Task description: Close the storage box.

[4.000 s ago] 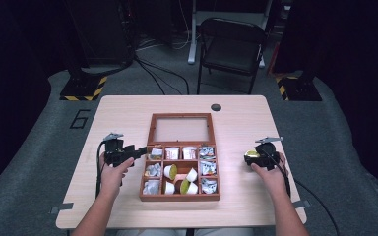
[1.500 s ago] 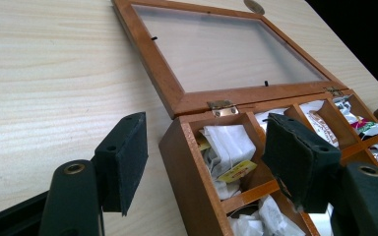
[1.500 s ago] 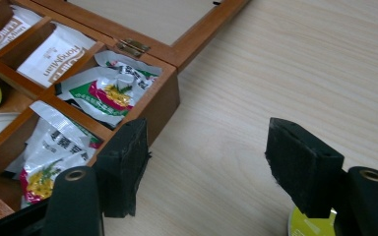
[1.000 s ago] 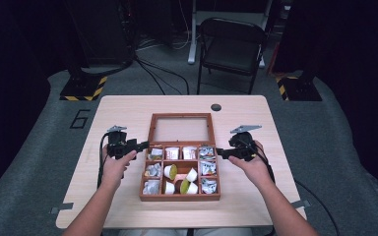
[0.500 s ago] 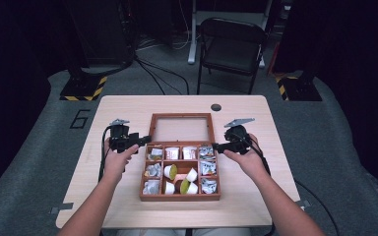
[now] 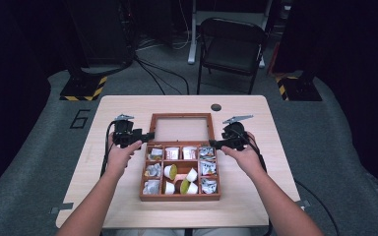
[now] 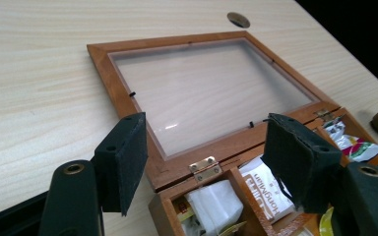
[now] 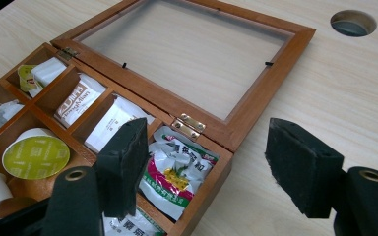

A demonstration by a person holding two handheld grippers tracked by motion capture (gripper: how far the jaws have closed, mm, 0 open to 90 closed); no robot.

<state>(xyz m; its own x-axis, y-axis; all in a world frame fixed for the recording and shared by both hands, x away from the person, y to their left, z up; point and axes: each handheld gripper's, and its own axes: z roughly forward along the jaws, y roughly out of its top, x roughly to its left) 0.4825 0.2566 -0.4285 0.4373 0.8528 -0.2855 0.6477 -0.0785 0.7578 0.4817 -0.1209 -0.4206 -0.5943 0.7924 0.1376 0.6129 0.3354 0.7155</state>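
Since four seconds back, you brought both tools in from the outer tabletop (image 6: 128, 105) to flank the hinge line of the wooden box (image 6: 179, 196), the right tool (image 6: 215, 143) travelling farther. Left tool (image 6: 147, 134) sat at the box's back left corner, right tool at its back right, both released, jaws apart with nothing between them. The glass lid (image 6: 180, 129) lay flat behind the compartments, so your placement likely set up swinging it shut from both sides.
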